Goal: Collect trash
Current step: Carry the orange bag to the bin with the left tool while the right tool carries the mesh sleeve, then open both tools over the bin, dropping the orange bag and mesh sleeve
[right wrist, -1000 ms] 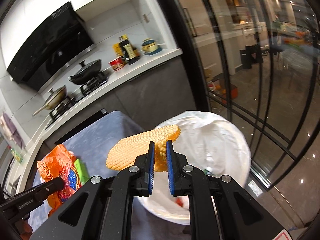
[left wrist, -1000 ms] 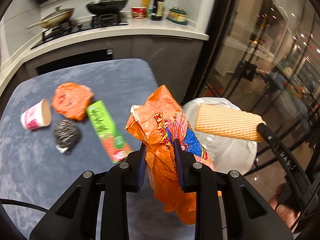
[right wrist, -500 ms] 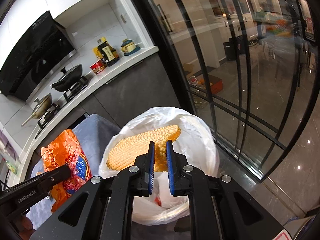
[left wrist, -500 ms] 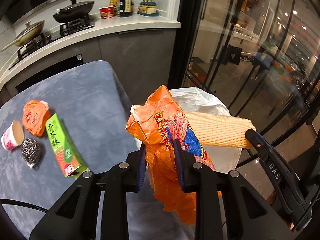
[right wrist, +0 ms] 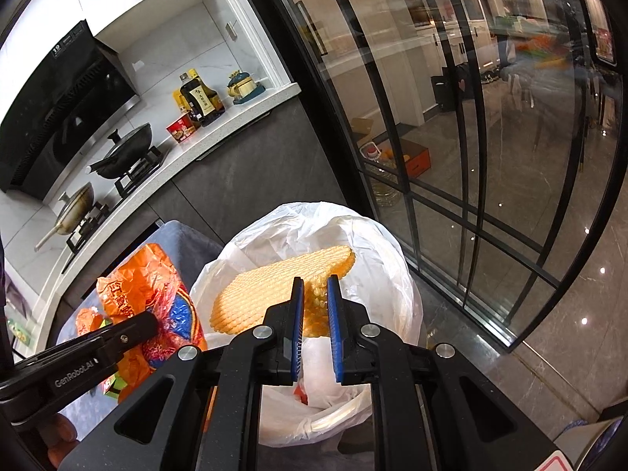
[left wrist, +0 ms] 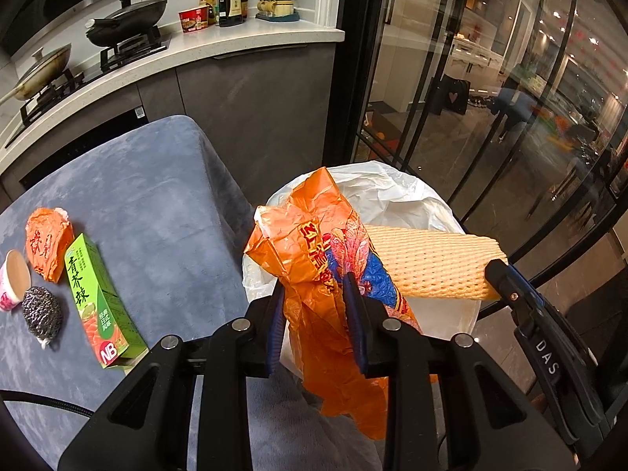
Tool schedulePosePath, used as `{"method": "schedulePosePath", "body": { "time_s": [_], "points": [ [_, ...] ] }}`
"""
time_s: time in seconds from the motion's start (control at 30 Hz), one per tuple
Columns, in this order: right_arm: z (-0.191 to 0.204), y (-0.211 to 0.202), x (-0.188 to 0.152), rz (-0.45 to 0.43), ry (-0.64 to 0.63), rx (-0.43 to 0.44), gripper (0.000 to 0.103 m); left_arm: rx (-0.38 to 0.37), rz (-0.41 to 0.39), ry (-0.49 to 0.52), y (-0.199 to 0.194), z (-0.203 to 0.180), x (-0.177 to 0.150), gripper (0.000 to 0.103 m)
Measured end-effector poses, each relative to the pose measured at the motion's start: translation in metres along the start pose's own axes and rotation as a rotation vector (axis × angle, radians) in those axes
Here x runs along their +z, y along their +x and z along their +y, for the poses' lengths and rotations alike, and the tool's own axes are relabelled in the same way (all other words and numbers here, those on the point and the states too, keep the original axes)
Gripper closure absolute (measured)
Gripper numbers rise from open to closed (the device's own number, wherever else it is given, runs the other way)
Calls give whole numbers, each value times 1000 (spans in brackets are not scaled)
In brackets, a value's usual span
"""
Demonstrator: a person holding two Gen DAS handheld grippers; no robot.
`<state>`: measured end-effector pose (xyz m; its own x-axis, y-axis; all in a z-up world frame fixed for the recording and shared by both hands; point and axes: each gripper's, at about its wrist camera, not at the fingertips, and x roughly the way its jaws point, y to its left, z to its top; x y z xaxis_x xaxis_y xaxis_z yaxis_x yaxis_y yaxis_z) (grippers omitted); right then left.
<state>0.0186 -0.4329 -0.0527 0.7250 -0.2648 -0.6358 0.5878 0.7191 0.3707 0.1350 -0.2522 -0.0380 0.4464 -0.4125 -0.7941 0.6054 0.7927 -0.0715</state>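
Observation:
My left gripper [left wrist: 314, 278] has a crumpled orange snack bag [left wrist: 310, 235] between its pads, which still press on it while the jaws are opening. The bag hangs at the near rim of a bin lined with a white bag [left wrist: 392, 192]. My right gripper [right wrist: 314, 280] has a tan foam net sleeve [right wrist: 274, 278] between its pads, still touching it as those jaws also open. The sleeve lies level over the mouth of the bin [right wrist: 314, 223]. In the left wrist view the foam sleeve [left wrist: 431, 263] sticks out from the right gripper's tip, just right of the orange bag.
Left of the bin, a table under a blue-grey cloth [left wrist: 157, 196] carries a green carton [left wrist: 94, 298], a crumpled orange wrapper [left wrist: 47, 239], a steel scourer [left wrist: 41, 314] and a small cup [left wrist: 11, 278]. A kitchen counter [left wrist: 235, 43] is behind, glass doors [left wrist: 471, 98] to the right.
Both grippers have carried their items from above the table's edge to over the white-lined bin. The gap between each pair of pads looks slightly wider than before.

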Motion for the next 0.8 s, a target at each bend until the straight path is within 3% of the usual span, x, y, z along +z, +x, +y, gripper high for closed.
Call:
{"method": "schedulePosePath", "body": {
  "time_s": [0.1,0.27,0.37,0.5,0.8],
  "points": [
    [1,1,-1,-4,0,-8,86,11,2,3,3,0,1,66],
    [1,3,-2,-3,7,-6,82,11,9,-6,7,2,2,62],
    [1,2,-1,-9,9,-8,74,12,9,-7,8,2,2,61],
    [3,-1,0,-17,10,-7,71,15,2,-17,6,3,3,54],
    [12,-3,-2,-19,-6,5,71,18,-10,-43,-2,14,1,53]
  ]
}}
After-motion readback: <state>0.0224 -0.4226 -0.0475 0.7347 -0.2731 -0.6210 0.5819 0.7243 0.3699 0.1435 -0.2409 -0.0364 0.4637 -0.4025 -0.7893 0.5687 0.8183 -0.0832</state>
